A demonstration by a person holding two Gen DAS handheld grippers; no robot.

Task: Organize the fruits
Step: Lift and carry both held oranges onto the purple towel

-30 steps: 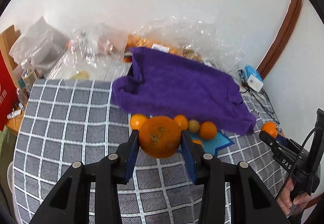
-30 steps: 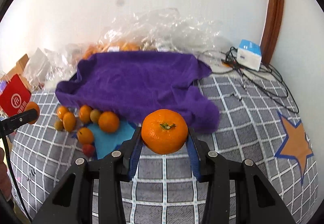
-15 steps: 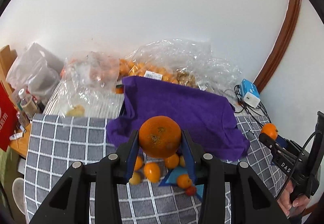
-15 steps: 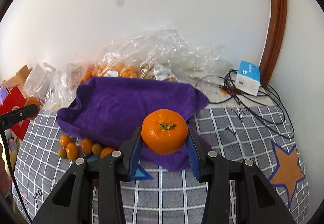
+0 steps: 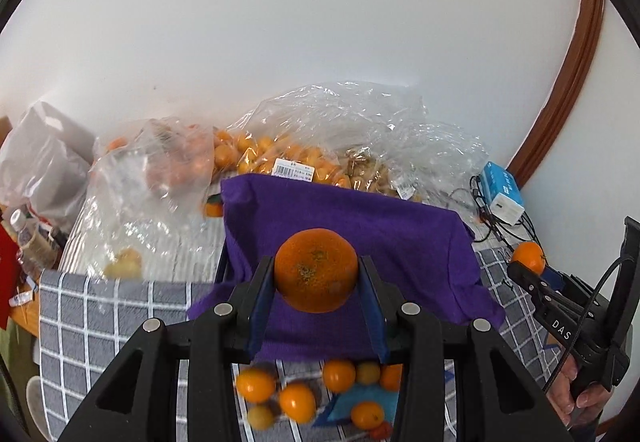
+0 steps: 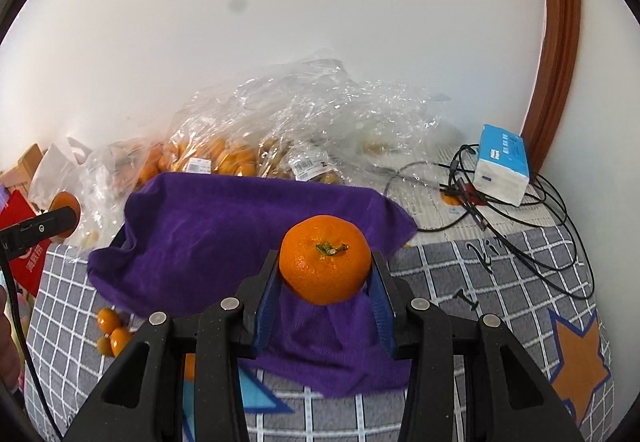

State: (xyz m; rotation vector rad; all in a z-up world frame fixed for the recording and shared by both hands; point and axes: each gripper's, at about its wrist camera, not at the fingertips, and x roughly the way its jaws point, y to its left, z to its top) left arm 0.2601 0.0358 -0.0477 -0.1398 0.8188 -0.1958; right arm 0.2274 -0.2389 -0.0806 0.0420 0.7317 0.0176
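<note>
My left gripper [image 5: 316, 278] is shut on a large orange [image 5: 316, 269] and holds it in the air above a purple cloth [image 5: 360, 226] draped over a box. My right gripper [image 6: 325, 274] is shut on a mandarin with a green stem [image 6: 325, 259], also held above the purple cloth [image 6: 224, 226]. Several small loose oranges [image 5: 296, 398] lie on the grey checked tablecloth [image 5: 100, 314] below the left gripper; they also show in the right wrist view [image 6: 110, 330]. The right gripper and its mandarin [image 5: 529, 257] show at the right in the left wrist view.
Clear plastic bags of small oranges [image 5: 288, 158] lie behind the cloth against the white wall. A blue-white tissue pack [image 6: 502, 164] and black cables [image 6: 520, 226] lie at the back right. A red box [image 6: 24, 246] and bottles [image 5: 24, 234] stand at the left edge.
Both grippers have risen with their fruit. The loose oranges and tablecloth have dropped lower in both views, and the bags behind the cloth show more.
</note>
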